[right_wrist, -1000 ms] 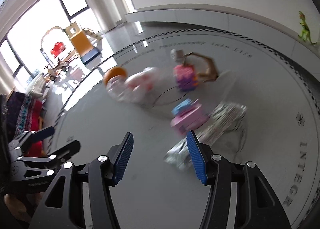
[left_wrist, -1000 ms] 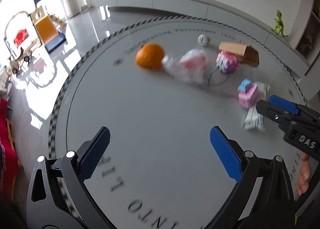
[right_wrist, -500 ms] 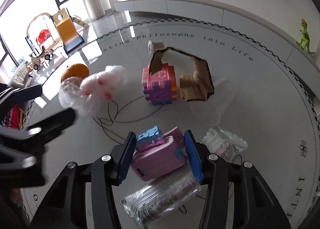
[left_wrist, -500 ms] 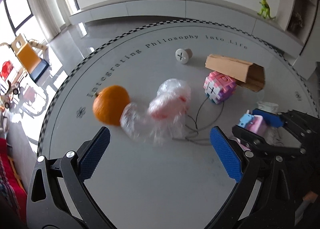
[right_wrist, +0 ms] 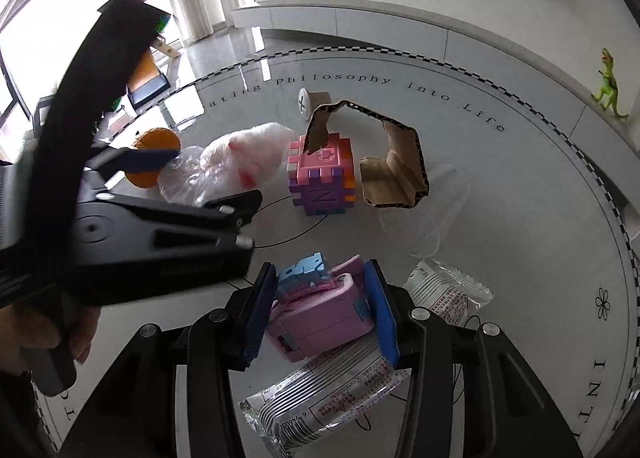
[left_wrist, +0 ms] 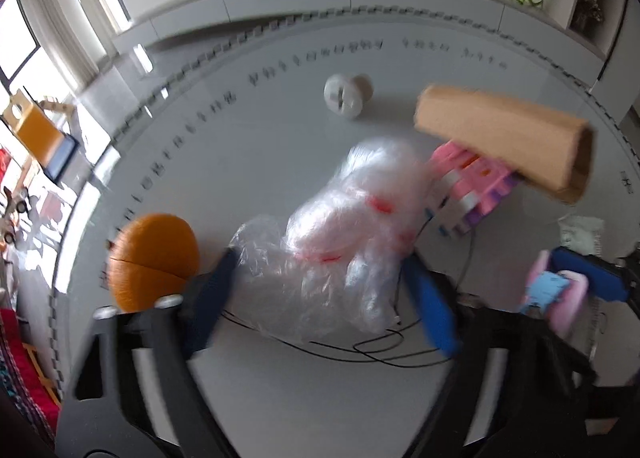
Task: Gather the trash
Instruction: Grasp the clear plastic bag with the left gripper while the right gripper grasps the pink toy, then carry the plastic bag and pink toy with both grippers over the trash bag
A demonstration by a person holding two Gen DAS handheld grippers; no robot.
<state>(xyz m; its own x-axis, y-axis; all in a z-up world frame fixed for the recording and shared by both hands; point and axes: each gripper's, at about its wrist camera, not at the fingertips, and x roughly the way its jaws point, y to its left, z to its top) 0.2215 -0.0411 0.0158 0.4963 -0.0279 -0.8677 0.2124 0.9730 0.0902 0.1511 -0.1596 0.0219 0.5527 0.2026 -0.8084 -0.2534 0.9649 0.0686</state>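
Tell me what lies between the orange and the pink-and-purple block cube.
The crumpled clear plastic bag lies between the orange and the block cube, its ends reaching both; the right wrist view shows this best.

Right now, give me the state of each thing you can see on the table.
left gripper: open, around the plastic bag
right gripper: fingers against the pink toy
cardboard piece: torn, bent open
snack wrapper: lying flat, under the toy
puzzle cube: assembled
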